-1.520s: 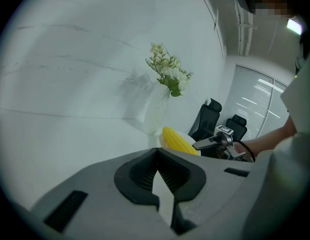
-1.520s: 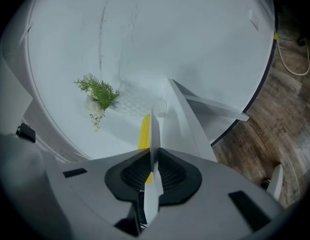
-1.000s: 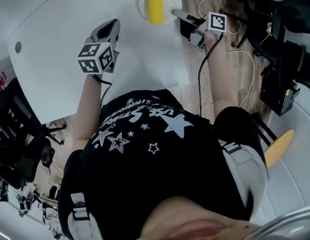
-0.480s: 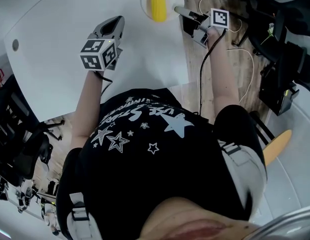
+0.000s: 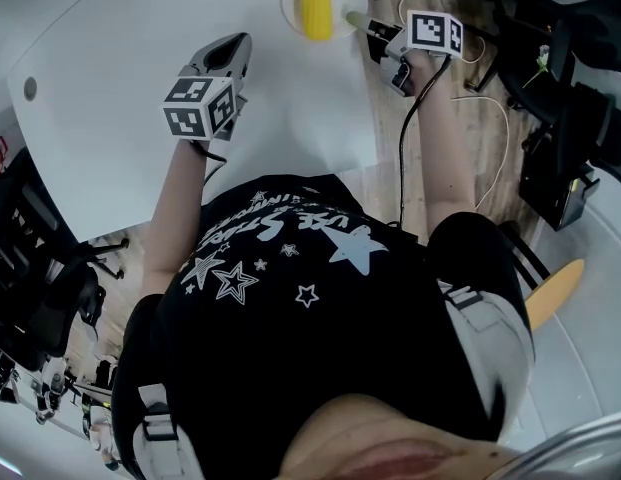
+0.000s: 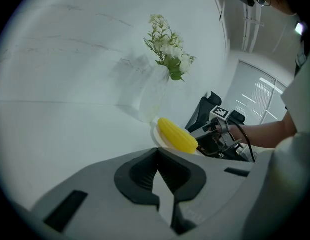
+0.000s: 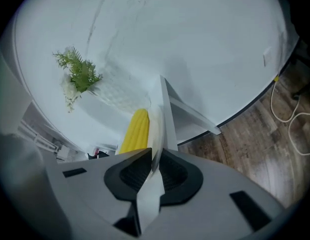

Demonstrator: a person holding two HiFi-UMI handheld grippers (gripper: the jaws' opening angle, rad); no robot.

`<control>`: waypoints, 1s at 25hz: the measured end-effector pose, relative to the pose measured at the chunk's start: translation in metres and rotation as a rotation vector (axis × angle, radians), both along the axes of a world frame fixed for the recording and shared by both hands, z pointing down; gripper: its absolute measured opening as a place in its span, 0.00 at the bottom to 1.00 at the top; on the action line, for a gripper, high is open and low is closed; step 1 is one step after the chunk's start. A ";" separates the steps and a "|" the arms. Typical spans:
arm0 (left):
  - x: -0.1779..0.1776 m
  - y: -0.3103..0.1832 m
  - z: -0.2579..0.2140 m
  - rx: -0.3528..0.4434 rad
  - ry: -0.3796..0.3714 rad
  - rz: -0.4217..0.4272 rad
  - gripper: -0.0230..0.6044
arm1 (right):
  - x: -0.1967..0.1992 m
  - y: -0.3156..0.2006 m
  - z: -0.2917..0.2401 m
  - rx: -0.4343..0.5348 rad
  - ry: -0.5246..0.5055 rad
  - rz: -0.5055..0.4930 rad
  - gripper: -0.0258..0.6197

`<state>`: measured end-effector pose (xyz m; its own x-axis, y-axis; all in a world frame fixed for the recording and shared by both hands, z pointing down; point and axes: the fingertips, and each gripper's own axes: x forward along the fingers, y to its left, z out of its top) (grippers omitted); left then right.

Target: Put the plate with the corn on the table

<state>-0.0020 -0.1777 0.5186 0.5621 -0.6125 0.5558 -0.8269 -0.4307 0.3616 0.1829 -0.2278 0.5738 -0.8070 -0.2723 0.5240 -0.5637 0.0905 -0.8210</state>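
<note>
A white plate (image 5: 290, 0) with a yellow corn cob (image 5: 312, 3) is at the far right part of the white table (image 5: 120, 98), next to a clear vase. My right gripper (image 5: 356, 20) holds the plate's right rim (image 7: 165, 115). Its jaws have just been opening a little, and the rim is still between the pads, touching them. The cob (image 7: 135, 131) lies just beyond the jaws (image 7: 155, 156). I cannot tell if the plate rests on the table. My left gripper (image 5: 234, 46) hovers over the table, shut and with nothing in it (image 6: 157, 151), facing the cob (image 6: 177, 134).
A clear vase (image 6: 152, 99) with white flowers stands just behind the plate. The table's right edge (image 7: 244, 111) drops to a wooden floor with white cables (image 5: 495, 118). Black equipment (image 5: 560, 118) stands at the right and office chairs (image 5: 40, 298) at the left.
The right gripper has tilted, so its marker cube now faces the camera more. The plate with the corn has stayed at about the same spot. The left gripper has hardly moved.
</note>
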 end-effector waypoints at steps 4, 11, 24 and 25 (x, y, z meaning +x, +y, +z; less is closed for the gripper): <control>0.004 0.001 -0.002 0.001 -0.001 0.003 0.04 | -0.002 0.000 -0.004 0.054 0.076 -0.033 0.13; 0.004 0.005 -0.006 0.008 -0.003 0.007 0.04 | -0.005 -0.005 -0.005 0.145 0.143 -0.074 0.16; -0.001 0.014 -0.012 0.009 -0.030 0.000 0.04 | -0.004 -0.002 -0.007 0.297 0.319 -0.096 0.25; -0.001 0.014 -0.012 0.010 -0.029 -0.001 0.04 | -0.003 -0.001 -0.005 0.299 0.343 -0.104 0.27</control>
